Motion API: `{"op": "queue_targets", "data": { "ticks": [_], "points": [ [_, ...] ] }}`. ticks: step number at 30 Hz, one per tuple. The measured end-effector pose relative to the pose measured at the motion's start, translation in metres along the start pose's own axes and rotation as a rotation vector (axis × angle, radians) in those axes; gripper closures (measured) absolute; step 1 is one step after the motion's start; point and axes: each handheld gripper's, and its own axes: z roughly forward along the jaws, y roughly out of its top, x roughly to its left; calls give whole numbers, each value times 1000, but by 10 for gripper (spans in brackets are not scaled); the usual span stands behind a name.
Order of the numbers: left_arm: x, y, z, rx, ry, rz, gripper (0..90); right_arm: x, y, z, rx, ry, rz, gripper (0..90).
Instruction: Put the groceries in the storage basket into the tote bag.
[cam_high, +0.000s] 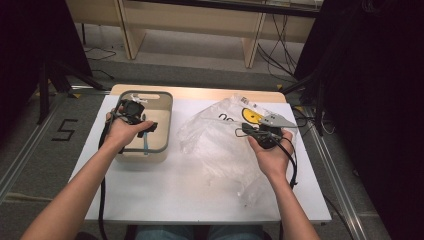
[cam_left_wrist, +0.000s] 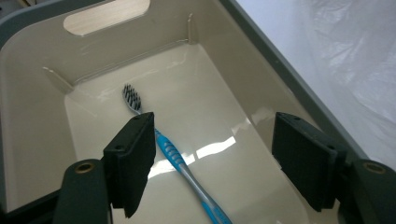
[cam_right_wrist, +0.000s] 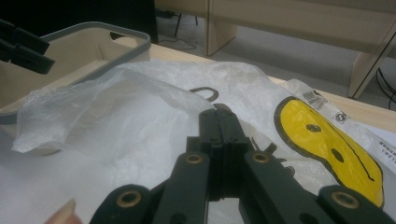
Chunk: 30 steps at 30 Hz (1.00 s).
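A blue and white toothbrush (cam_left_wrist: 173, 154) lies flat on the floor of a beige bin (cam_left_wrist: 32, 102) with a grey rim. In the high view the toothbrush (cam_high: 145, 145) shows in the bin (cam_high: 169, 120) at the table's left. My left gripper (cam_left_wrist: 215, 135) hangs over the bin, jaws open, the toothbrush below and between them, untouched. From above, the left gripper (cam_high: 148, 126) sits over the bin's middle. A crumpled clear plastic bag (cam_high: 220, 142) with a yellow smiley face (cam_right_wrist: 327, 144) lies to the right. My right gripper (cam_right_wrist: 219, 112) is shut just above the bag, no film visible between its jaws.
The white table top (cam_high: 175, 192) has bare room toward the near edge. Floor, black stands and cables surround the table. In the right gripper view the bin's rim (cam_right_wrist: 98, 29) rises behind the bag (cam_right_wrist: 116, 107), with the left gripper's jaws (cam_right_wrist: 23, 49) above it.
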Motion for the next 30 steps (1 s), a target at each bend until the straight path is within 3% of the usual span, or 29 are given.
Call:
{"op": "queue_targets", "data": {
  "ticks": [16, 30],
  "points": [
    [16, 5, 36, 99, 41, -66, 325, 1, 0, 1, -3, 5, -3, 900],
    [26, 4, 62, 199, 38, -111, 400, 1, 0, 2, 3, 6, 1, 900]
  ]
}}
